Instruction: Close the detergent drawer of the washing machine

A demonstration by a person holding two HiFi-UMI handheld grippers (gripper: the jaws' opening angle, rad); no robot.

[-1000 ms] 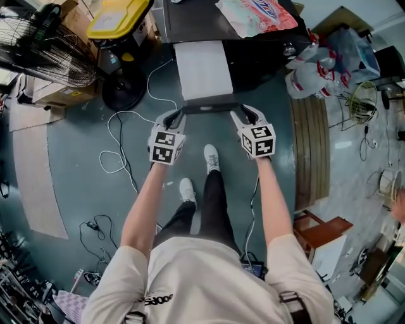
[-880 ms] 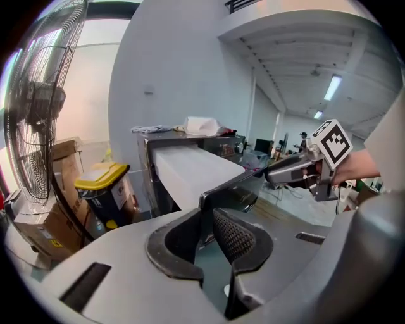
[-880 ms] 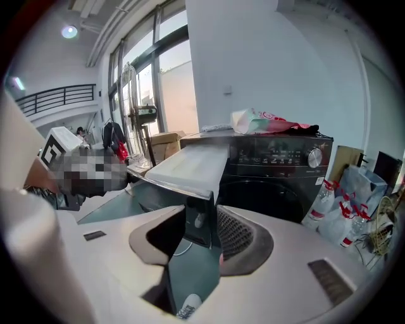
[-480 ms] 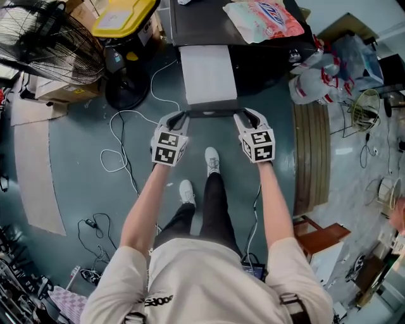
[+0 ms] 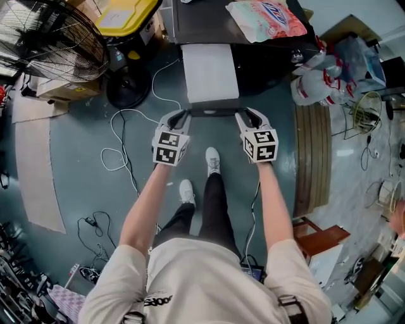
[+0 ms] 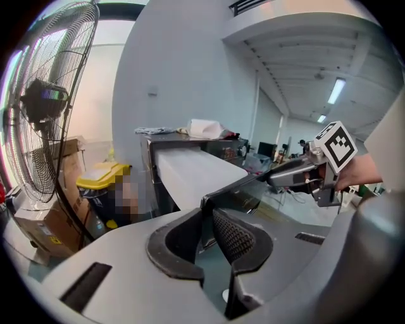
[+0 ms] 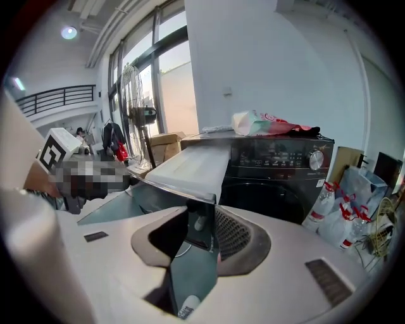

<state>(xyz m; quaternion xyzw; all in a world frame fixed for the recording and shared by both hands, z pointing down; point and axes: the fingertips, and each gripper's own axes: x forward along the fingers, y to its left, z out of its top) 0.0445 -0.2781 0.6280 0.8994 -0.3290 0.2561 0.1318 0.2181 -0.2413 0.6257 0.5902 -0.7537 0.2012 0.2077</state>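
The washing machine is dark, and its detergent drawer stands pulled far out, white on top with a dark front panel. My left gripper is at the panel's left end. In the left gripper view the panel's corner sits between the jaws of that gripper, pads against it. My right gripper is at the panel's right end. In the right gripper view the panel's corner stands between the jaws of that gripper, which are shut on it.
A floor fan and a yellow-lidded bin stand to the left of the machine. White cables trail over the floor. A detergent bag lies on the machine's top, bottles stand at its right. The person's feet are below the drawer.
Both grippers stay at the two ends of the drawer's front panel. Only the head view has shifted a little.
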